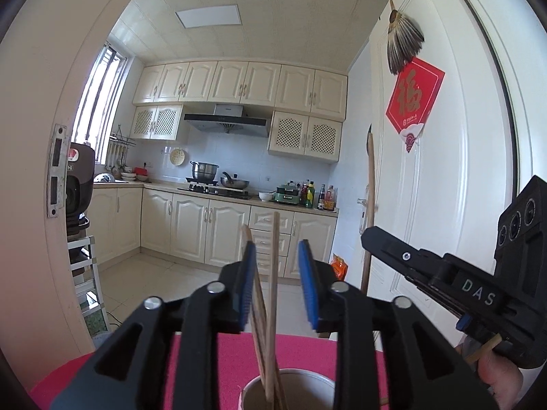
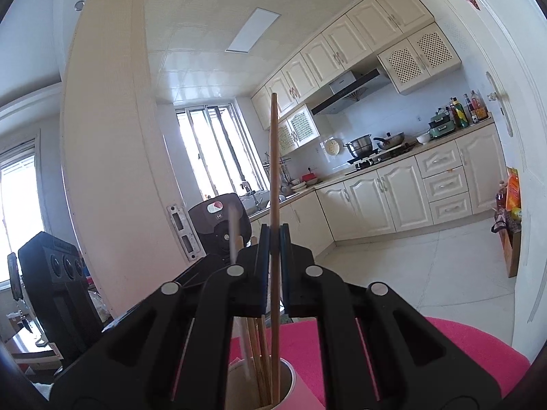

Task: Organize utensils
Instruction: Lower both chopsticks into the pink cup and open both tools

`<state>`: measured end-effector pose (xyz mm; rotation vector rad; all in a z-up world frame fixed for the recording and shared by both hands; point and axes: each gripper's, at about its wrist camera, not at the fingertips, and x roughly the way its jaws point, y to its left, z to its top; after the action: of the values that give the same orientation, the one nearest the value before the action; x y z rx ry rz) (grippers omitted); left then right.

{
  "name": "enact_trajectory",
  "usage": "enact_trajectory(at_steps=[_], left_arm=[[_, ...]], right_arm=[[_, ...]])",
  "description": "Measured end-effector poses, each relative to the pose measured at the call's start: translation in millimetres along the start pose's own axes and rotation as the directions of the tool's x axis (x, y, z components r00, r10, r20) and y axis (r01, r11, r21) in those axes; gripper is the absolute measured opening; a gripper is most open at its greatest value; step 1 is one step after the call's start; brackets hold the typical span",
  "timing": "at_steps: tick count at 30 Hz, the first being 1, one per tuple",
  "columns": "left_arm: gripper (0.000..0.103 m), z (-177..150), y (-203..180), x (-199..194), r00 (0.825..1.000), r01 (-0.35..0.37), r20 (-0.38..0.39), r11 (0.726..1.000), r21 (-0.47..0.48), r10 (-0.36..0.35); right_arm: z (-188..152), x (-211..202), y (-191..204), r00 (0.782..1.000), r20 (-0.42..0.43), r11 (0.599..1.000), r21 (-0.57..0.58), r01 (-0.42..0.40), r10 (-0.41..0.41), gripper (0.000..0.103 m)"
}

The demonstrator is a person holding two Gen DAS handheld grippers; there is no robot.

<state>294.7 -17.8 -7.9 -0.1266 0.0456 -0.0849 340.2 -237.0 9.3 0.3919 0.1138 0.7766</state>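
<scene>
Right gripper (image 2: 273, 235) is clamped on one chopstick (image 2: 273, 171), upright at centre frame, its lower end already inside the cup (image 2: 287, 381) at the bottom edge; best to lower it straight and release only once it settles. Left gripper (image 1: 277, 256) stands wide around the other chopsticks (image 1: 270, 307), gripping nothing; keep it clear of them.

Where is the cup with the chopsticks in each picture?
Left wrist view: the cup sits at the bottom middle, on the pink cloth, below the open left gripper.
Right wrist view: the cup is at the bottom middle again, under the right gripper, which is shut on one chopstick.
Shared landmark: the range hood over the stove.
</scene>
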Motion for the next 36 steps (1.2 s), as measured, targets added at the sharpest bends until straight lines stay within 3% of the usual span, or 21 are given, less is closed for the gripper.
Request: enact_trajectory(at_steps=[7, 13, 19, 21, 23, 26, 36], left_arm=[[0.035, 9, 3, -13, 1.0, -0.011, -0.024, 1.0, 0.009, 0.011], [0.049, 14, 4, -28, 0.998, -0.024, -0.052, 0.999, 0.021, 0.025], [0.054, 22, 4, -45, 0.996, -0.029, -0.082, 0.999, 0.02, 0.031], [0.054, 23, 4, -52, 0.994, -0.033, -0.099, 0.999, 0.026, 0.035], [0.054, 25, 4, -58, 0.992, -0.037, -0.117, 0.999, 0.026, 0.04], [0.056, 27, 6, -70, 0.989, -0.052, -0.135, 0.998, 0.022, 0.055], [0.061, 36, 13, -119, 0.978, -0.081, -0.192, 0.997, 0.018, 0.083]], right_arm=[[0, 1, 8, 0.999, -0.032, 0.999, -0.034, 0.026, -0.027, 0.007], [0, -7, 17, 0.994, -0.052, 0.993, -0.069, 0.097, -0.101, 0.007], [4, -17, 31, 0.985, -0.081, 0.985, -0.093, 0.142, -0.15, 0.008], [5, -21, 36, 0.982, -0.096, 0.983, -0.097, 0.153, -0.162, 0.011], [5, -25, 41, 0.978, -0.1, 0.979, -0.102, 0.175, -0.185, 0.028], [6, -40, 48, 0.974, -0.09, 0.975, -0.101, 0.197, -0.206, 0.043], [4, -75, 90, 0.933, -0.122, 0.935, -0.161, 0.317, -0.338, 0.047]])
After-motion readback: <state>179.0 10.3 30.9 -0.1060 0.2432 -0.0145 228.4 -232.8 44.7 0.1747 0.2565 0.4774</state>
